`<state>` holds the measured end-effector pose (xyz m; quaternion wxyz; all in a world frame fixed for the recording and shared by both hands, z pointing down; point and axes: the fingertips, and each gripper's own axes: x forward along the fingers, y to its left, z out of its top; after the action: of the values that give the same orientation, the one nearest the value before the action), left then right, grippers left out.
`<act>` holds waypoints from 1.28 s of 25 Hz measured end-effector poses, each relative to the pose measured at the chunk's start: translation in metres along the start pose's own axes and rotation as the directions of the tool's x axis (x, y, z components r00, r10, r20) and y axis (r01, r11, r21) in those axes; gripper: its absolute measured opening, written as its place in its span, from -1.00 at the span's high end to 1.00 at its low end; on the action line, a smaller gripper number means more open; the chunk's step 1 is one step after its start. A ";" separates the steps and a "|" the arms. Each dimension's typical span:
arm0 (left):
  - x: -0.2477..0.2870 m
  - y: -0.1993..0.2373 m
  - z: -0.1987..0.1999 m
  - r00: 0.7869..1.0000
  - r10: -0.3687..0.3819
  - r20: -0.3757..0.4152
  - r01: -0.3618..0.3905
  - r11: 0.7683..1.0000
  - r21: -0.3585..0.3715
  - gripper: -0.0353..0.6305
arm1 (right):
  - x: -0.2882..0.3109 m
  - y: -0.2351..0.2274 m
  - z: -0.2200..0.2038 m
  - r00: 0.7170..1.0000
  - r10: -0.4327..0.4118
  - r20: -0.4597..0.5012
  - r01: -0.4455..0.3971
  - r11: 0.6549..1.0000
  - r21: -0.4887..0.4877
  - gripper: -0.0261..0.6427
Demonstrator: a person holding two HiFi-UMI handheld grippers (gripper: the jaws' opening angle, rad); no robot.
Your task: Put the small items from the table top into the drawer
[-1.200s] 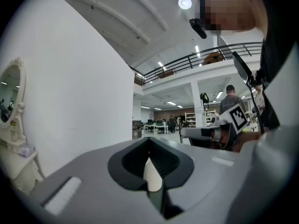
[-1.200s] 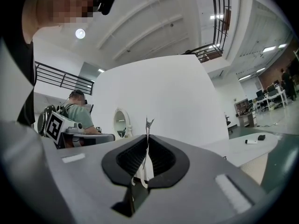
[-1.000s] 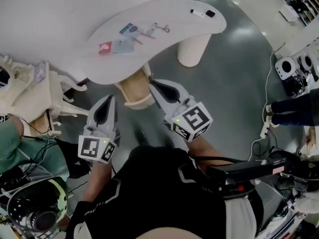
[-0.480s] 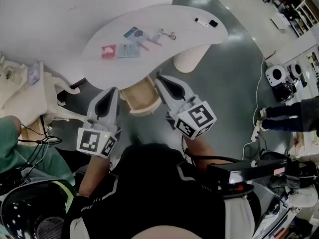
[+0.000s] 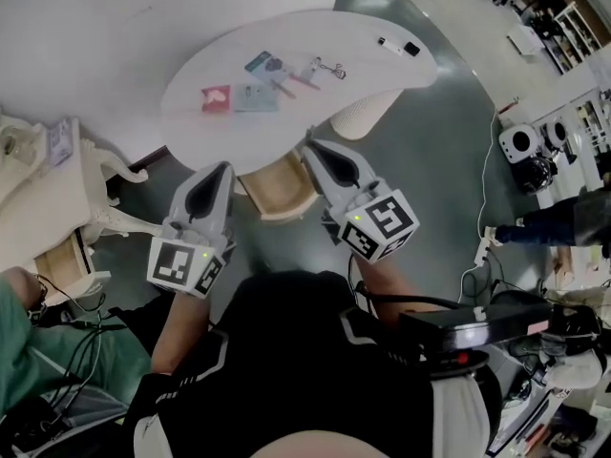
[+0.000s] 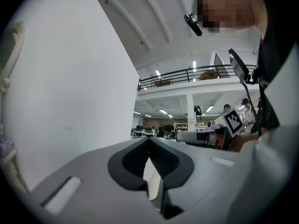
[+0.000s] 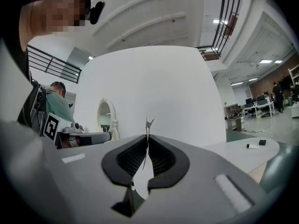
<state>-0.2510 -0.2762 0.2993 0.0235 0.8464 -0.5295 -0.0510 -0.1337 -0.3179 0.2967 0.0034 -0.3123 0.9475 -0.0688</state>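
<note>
A white curved table (image 5: 382, 74) carries several small items: a red card (image 5: 216, 97), a pale blue card (image 5: 255, 97), another card (image 5: 260, 62), a pink clip (image 5: 305, 74), keys (image 5: 334, 67), a marker (image 5: 389, 42) and a black piece (image 5: 410, 48). Below its near edge a wooden drawer (image 5: 286, 194) stands open. My left gripper (image 5: 221, 167) (image 6: 149, 141) is shut with nothing in it, left of the drawer. My right gripper (image 5: 307, 144) (image 7: 147, 136) points at the table's edge above the drawer, shut on a thin wire-like sliver (image 7: 147, 122) that pokes past its tips.
A ribbed pedestal (image 5: 358, 117) holds the table up at the right. A white ornate dresser (image 5: 57, 198) stands to the left, a person in green (image 5: 57, 351) sits low on the left, and white machines (image 5: 520, 146) and cables lie to the right.
The table and drawer have drifted right and closer in the head view. Both grippers have edged slightly up toward the table and stay shut. The items on the table have not moved.
</note>
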 end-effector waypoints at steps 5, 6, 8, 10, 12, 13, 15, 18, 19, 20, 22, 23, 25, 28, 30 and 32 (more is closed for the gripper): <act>0.005 0.013 -0.009 0.999 -0.033 -0.013 0.033 0.999 -0.008 0.89 | 0.015 -0.003 -0.010 0.999 -0.021 -0.029 0.021 1.000 0.000 0.87; 0.007 0.013 -0.011 0.999 -0.036 -0.018 0.036 0.999 -0.002 0.89 | 0.018 -0.005 -0.013 0.999 -0.020 -0.037 0.020 1.000 0.005 0.87; 0.010 0.015 -0.016 0.999 -0.034 -0.028 0.034 0.999 0.002 0.89 | 0.023 -0.008 -0.017 0.999 -0.010 -0.048 0.010 1.000 0.003 0.87; 0.015 0.020 -0.023 0.999 -0.022 -0.045 0.022 1.000 -0.002 0.89 | 0.030 -0.013 -0.021 0.998 0.007 -0.059 -0.007 1.000 -0.001 0.87; 0.020 0.026 -0.032 0.998 -0.007 -0.064 0.006 1.000 -0.009 0.89 | 0.037 -0.020 -0.025 0.997 0.030 -0.071 -0.030 1.000 -0.002 0.87; 0.024 0.028 -0.035 0.997 -0.001 -0.071 0.000 1.000 -0.013 0.89 | 0.041 -0.024 -0.027 0.996 0.041 -0.078 -0.042 0.999 -0.005 0.87; 0.032 0.031 -0.042 0.996 0.010 -0.086 -0.012 1.000 -0.021 0.89 | 0.048 -0.034 -0.034 0.993 0.060 -0.099 -0.062 0.998 -0.018 0.87; 0.039 0.037 -0.055 0.995 0.041 -0.090 -0.047 0.996 -0.071 0.89 | 0.056 -0.050 -0.051 0.985 0.090 -0.149 -0.096 0.995 -0.034 0.87; 0.040 0.041 -0.058 0.995 0.059 -0.086 -0.066 0.994 -0.089 0.89 | 0.060 -0.055 -0.057 0.981 0.106 -0.165 -0.112 0.993 -0.032 0.87; 0.042 0.045 -0.061 0.993 0.076 -0.088 -0.084 0.992 -0.093 0.89 | 0.064 -0.060 -0.062 0.976 0.122 -0.182 -0.129 0.991 -0.029 0.87; 0.045 0.049 -0.069 0.990 0.093 -0.106 -0.101 0.992 -0.074 0.89 | 0.071 -0.066 -0.075 0.964 0.158 -0.214 -0.167 0.986 -0.024 0.87; 0.048 0.048 -0.075 0.989 0.093 -0.116 -0.101 0.993 -0.067 0.89 | 0.074 -0.069 -0.082 0.957 0.177 -0.228 -0.187 0.982 -0.023 0.87; 0.053 0.049 -0.089 0.987 0.093 -0.133 -0.102 0.992 -0.069 0.89 | 0.079 -0.072 -0.098 0.943 0.213 -0.257 -0.226 0.974 -0.022 0.87; 0.054 0.050 -0.114 0.978 0.115 -0.175 -0.128 0.989 -0.067 0.89 | 0.084 -0.074 -0.125 0.912 0.262 -0.316 -0.280 0.960 -0.011 0.87; 0.051 0.048 -0.132 0.970 0.120 -0.212 -0.135 0.989 -0.058 0.89 | 0.083 -0.074 -0.148 0.884 0.288 -0.368 -0.313 0.950 -0.008 0.87; 0.050 0.046 -0.149 0.963 0.117 -0.242 -0.136 0.989 -0.065 0.89 | 0.082 -0.075 -0.170 0.855 0.308 -0.418 -0.344 0.939 -0.012 0.87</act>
<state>-0.2537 -0.3428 0.4489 0.1240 0.8093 -0.5734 0.0306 -0.1637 -0.4045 0.4783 -0.1970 -0.1256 0.9682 -0.0901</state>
